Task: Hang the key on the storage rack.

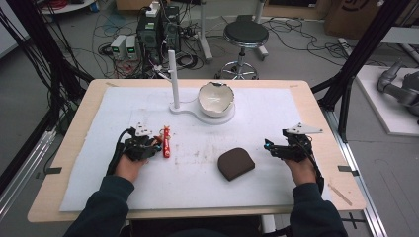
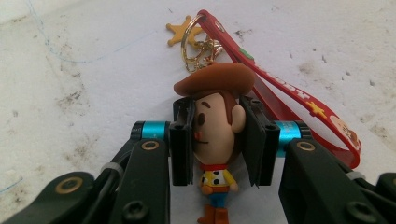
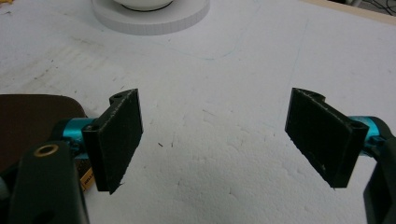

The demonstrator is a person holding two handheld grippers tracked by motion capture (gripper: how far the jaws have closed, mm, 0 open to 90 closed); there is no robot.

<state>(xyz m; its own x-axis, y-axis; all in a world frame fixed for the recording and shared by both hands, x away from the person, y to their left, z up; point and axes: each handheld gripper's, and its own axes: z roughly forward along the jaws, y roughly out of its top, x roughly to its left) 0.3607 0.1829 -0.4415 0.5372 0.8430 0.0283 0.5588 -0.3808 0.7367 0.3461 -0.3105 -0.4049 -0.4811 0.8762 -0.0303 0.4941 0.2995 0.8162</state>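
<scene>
A small cowboy figure keychain [image 2: 217,126] with a brown hat, gold ring and red strap [image 2: 299,95] lies on the white mat. My left gripper [image 2: 217,142] is shut on the figure's head, one pad on each side. In the high view the keychain [image 1: 167,142] lies just right of my left gripper [image 1: 155,146], at the mat's left middle. My right gripper [image 1: 271,146] rests at the right with its jaws wide apart. Nothing sits between the jaws of this right gripper [image 3: 219,140], only bare mat.
A dark brown rounded pad [image 1: 236,163] lies left of the right gripper, and its edge [image 3: 32,116] shows beside that gripper's left jaw. A cracked white bowl [image 1: 216,98] sits on a white base [image 1: 184,107] with an upright post [image 1: 173,74] at the back centre.
</scene>
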